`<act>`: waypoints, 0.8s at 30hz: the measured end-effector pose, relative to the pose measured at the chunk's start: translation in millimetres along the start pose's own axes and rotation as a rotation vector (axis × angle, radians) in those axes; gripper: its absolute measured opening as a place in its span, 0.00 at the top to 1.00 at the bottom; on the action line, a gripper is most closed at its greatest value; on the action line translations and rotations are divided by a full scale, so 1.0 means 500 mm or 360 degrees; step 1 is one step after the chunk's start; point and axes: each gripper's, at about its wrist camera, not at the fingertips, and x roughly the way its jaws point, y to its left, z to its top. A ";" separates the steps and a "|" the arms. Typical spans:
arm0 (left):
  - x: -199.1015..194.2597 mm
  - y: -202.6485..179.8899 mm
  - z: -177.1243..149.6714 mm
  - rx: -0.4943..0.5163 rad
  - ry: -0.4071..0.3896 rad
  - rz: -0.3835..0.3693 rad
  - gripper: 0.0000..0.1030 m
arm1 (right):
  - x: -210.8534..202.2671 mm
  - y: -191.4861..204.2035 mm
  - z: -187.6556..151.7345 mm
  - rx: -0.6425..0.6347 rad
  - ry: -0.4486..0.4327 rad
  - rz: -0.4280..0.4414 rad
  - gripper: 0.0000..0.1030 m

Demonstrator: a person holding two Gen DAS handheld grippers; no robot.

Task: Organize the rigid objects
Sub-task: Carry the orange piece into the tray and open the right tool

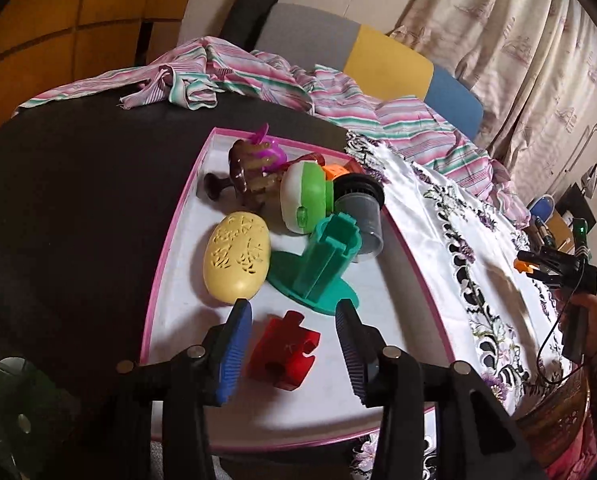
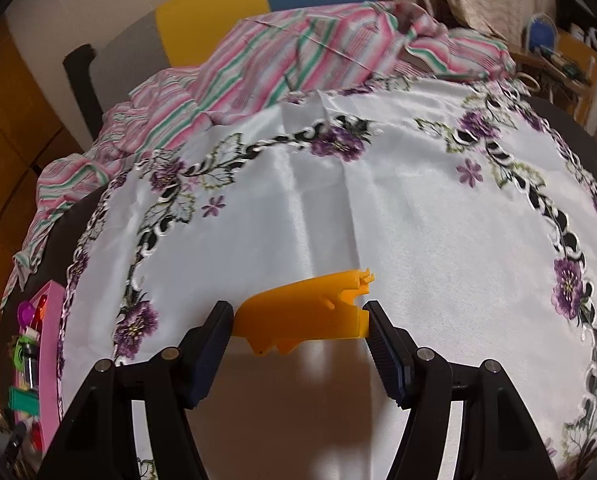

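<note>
A pink-rimmed white tray [image 1: 170,248] holds several rigid objects: a yellow oval case [image 1: 236,258], a teal stand [image 1: 322,264], a green and white round case [image 1: 304,198], a grey cup [image 1: 360,212], a brown toy [image 1: 250,174]. A red plastic piece [image 1: 284,348] lies on the tray between the open fingers of my left gripper [image 1: 294,344], untouched by them. My right gripper [image 2: 300,324] is shut on an orange plastic piece [image 2: 306,314] and holds it above the white floral cloth [image 2: 378,208]. The right gripper also shows in the left wrist view [image 1: 538,266].
A striped pink and green cloth [image 1: 258,76] lies bunched at the back of the dark table [image 1: 78,200]. A grey, yellow and blue headboard [image 1: 382,60] and curtains stand behind. The tray shows at the far left in the right wrist view [image 2: 50,344].
</note>
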 end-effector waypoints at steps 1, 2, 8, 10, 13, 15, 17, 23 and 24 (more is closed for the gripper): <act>-0.003 -0.001 0.000 0.0006 -0.0007 -0.0002 0.57 | -0.003 0.007 -0.002 -0.0015 -0.0008 0.0014 0.35; -0.006 -0.003 0.000 0.0018 -0.0015 0.0001 0.57 | -0.006 0.015 -0.005 -0.0029 -0.0011 0.0043 0.35; -0.012 -0.010 -0.004 0.0029 -0.0001 -0.0020 0.57 | -0.028 0.103 -0.035 -0.0203 -0.0053 0.0210 0.35; -0.012 -0.010 -0.007 0.0018 0.0008 -0.0033 0.57 | -0.035 0.145 -0.052 -0.0269 -0.0050 0.0292 0.35; -0.018 -0.013 -0.009 0.0025 0.0003 -0.0035 0.57 | -0.043 0.211 -0.085 -0.0375 -0.0025 0.0398 0.35; -0.023 -0.014 -0.011 0.0036 -0.0006 -0.0040 0.57 | -0.046 0.256 -0.109 -0.0431 0.0005 0.0476 0.35; -0.029 -0.014 -0.014 0.0048 -0.0021 -0.0035 0.57 | -0.054 0.298 -0.134 -0.0493 0.0029 0.0552 0.35; -0.044 -0.004 -0.017 0.0032 -0.0050 -0.0032 0.57 | -0.088 0.420 -0.206 -0.0698 0.0084 0.0763 0.35; -0.047 -0.001 -0.017 0.0022 -0.0058 -0.0030 0.57 | -0.092 0.443 -0.217 -0.0744 0.0092 0.0780 0.35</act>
